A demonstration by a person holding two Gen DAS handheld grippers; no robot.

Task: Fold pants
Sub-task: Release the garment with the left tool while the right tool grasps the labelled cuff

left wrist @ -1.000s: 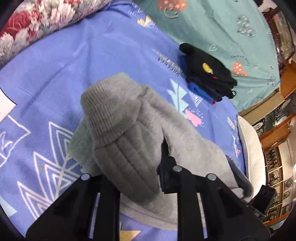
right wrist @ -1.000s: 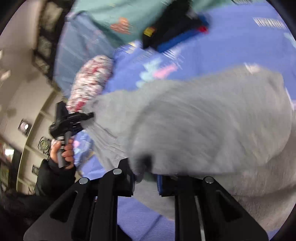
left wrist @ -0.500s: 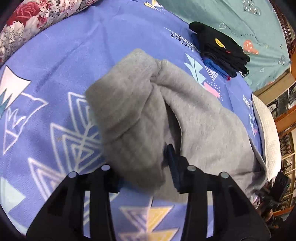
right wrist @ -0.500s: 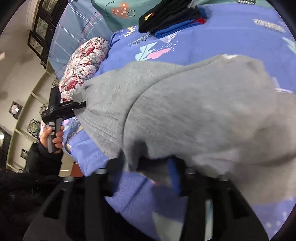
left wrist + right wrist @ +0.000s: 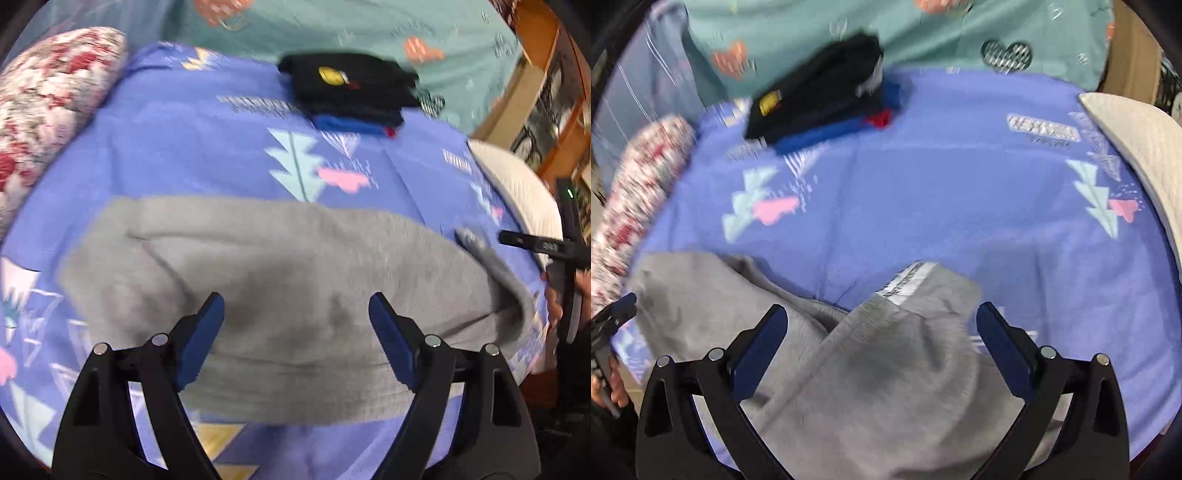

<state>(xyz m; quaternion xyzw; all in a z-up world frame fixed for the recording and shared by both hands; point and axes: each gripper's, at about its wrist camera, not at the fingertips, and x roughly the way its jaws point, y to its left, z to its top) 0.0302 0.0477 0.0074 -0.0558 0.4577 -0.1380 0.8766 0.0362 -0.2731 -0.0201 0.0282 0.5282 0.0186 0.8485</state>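
Left gripper (image 5: 296, 314) – jaws opening, spread wide, nothing pinched; blue pads (image 5: 201, 332) hang above the grey pants (image 5: 288, 266) w/o pressing on them. Right gripper (image 5: 881, 325) same: jaws opening, v. wide, released, fabric below & between them but not gripped.

Pants lie folded on the purple bedsheet (image 5: 942, 192), along the near edge of the bed, approx. midway across. In left wrist view they form a broad grey band w/ a fold line running across the left part. In right wrist view one layer is lapped over another, and a white label (image 5: 907, 282) shows at the far tip of the upper layer.

Right gripper's black body also shows at the right edge of left wrist view, a hand (image 5: 554, 291) on its handle – just beside the pants' right end.

Further back: stack of folded dark clothes (image 5: 351, 88), black on top w/ a yellow patch, blue item at the bottom, near the far edge of the sheet. Floral pillow (image 5: 48, 99) at far left corner, white pillow (image 5: 1141, 147) on right side. Teal cover (image 5: 923, 29) w/ hearts beyond.
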